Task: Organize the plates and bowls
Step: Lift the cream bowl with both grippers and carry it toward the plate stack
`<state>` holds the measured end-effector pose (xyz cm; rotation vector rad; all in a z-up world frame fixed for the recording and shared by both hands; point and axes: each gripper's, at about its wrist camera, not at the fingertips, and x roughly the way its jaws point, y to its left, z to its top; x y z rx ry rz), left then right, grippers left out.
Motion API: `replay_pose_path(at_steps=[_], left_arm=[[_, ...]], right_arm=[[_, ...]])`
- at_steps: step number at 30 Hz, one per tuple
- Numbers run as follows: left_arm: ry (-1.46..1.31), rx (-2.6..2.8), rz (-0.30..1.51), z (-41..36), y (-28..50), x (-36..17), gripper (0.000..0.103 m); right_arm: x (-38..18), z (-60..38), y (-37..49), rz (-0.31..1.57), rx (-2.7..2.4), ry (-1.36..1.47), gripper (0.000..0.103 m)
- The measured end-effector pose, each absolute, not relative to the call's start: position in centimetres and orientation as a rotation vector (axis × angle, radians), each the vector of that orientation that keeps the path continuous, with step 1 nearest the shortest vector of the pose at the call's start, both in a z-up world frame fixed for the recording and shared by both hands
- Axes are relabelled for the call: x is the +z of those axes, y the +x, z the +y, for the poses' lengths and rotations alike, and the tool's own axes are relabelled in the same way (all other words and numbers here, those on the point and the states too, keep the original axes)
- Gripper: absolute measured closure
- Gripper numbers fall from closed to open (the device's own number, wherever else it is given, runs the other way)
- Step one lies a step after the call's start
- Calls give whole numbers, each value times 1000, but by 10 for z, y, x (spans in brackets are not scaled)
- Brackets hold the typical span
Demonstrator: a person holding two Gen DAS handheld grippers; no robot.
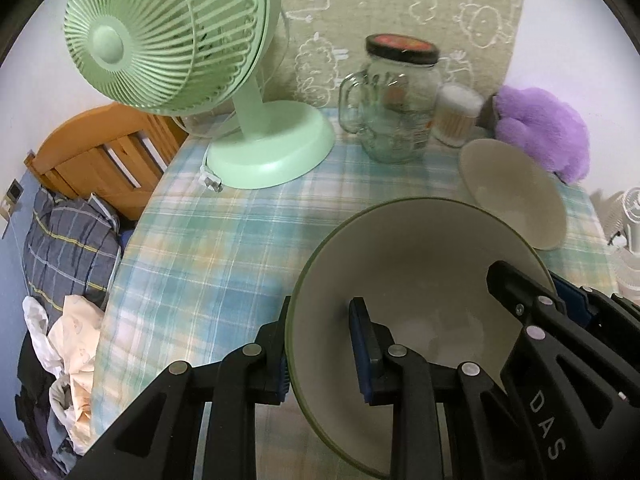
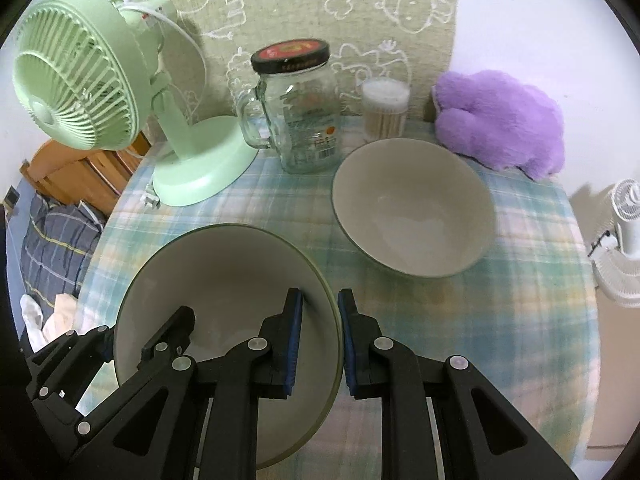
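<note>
A green-rimmed bowl (image 1: 420,280) is held between both grippers above the plaid table. My left gripper (image 1: 320,344) is shut on its left rim, one finger outside and one inside. My right gripper (image 2: 320,336) is shut on its right rim, and its fingers also show at the right of the left wrist view (image 1: 520,292). The same bowl fills the lower left of the right wrist view (image 2: 224,280). A second matching bowl (image 2: 412,208) sits on the table beyond it, also seen in the left wrist view (image 1: 516,192).
A green desk fan (image 1: 176,40) stands at the table's back left. A lidded glass jar mug (image 2: 300,112), a cotton-swab tub (image 2: 386,108) and a purple plush (image 2: 500,120) line the back. A bed (image 1: 68,240) lies left of the table and a white fan (image 2: 624,232) right.
</note>
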<state>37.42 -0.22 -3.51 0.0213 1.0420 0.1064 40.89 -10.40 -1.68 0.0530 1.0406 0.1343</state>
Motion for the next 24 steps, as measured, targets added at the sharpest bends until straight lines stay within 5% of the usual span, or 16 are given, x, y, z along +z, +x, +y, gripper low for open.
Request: replay_pose_path(at_steps=[24], left_arm=[[68,-89,951,-11,264,22,79]], right_arm=[[53,-116,276,951,-44,71,81]])
